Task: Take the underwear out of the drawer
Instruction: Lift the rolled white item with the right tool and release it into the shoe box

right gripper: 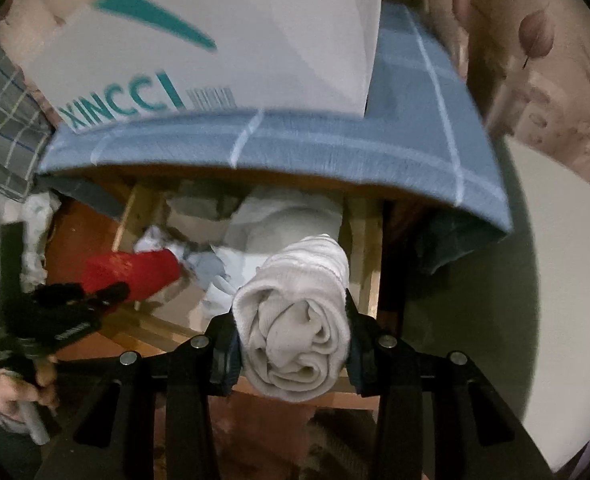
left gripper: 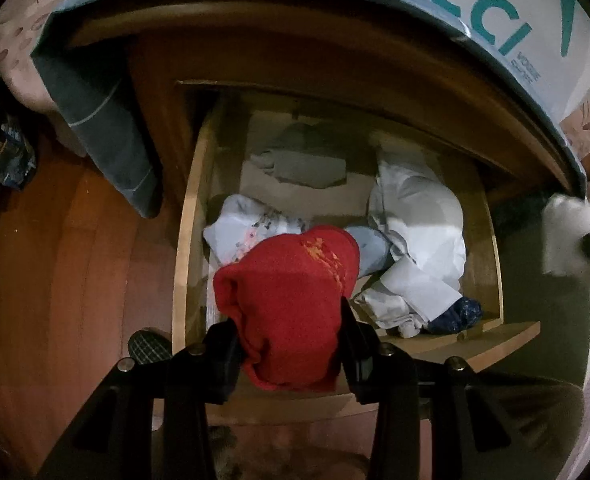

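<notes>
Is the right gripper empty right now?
No, the right gripper is clamped on a rolled white garment above the open drawer.

Drawer: an open pale wooden drawer [left gripper: 183, 240] with a bare board bottom.
Inside, rear: a folded grey garment [left gripper: 303, 164].
Inside, right: crumpled white clothing [left gripper: 419, 216], a dark blue patterned piece [left gripper: 459, 312] at the front corner.
Inside, left: a white printed cloth [left gripper: 243, 232].
Floor: reddish-brown wood [left gripper: 75, 280].
</notes>
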{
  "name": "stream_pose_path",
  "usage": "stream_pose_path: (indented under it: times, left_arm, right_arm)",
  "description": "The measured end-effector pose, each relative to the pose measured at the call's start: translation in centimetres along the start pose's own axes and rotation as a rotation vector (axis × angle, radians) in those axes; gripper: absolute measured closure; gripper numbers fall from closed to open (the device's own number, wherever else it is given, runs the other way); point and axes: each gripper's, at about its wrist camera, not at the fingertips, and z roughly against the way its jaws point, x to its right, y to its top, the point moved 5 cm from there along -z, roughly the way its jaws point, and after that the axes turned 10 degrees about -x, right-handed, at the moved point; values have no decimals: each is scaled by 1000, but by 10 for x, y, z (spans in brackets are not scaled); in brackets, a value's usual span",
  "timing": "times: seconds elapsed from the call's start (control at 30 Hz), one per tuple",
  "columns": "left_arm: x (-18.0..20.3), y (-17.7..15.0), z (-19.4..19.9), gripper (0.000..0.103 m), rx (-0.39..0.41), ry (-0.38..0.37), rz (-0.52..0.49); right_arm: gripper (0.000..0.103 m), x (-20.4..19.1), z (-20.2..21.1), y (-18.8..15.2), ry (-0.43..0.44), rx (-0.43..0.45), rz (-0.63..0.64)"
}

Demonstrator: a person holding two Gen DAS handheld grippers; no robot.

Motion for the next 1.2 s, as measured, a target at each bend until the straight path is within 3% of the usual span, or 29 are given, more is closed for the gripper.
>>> stream_pose_path:
  times: [0.37,0.6,0.7,0.83,1.0,1.2]
  left_arm:
    - [-4,0,7,61,34,15,1]
    - [-3,2,14,61,76,47,-5]
    - [-3,3,16,61,85,53,-13]
    - [-8,4,14,61,85,59,-5]
    - [-10,5,19,61,108,66,-13]
    - [-14,8,24,61,119,38,10]
  right_arm:
    - [65,-17,121,33,-5,164,72]
    - [65,-29,182,84,35,330,52]
    - [65,-34,174,114,73,337,24]
    - [65,-41,138,151,49,297,6]
    - [65,-41,105,174,68,262,-13]
    - [64,-39,76,185,26,212,-6]
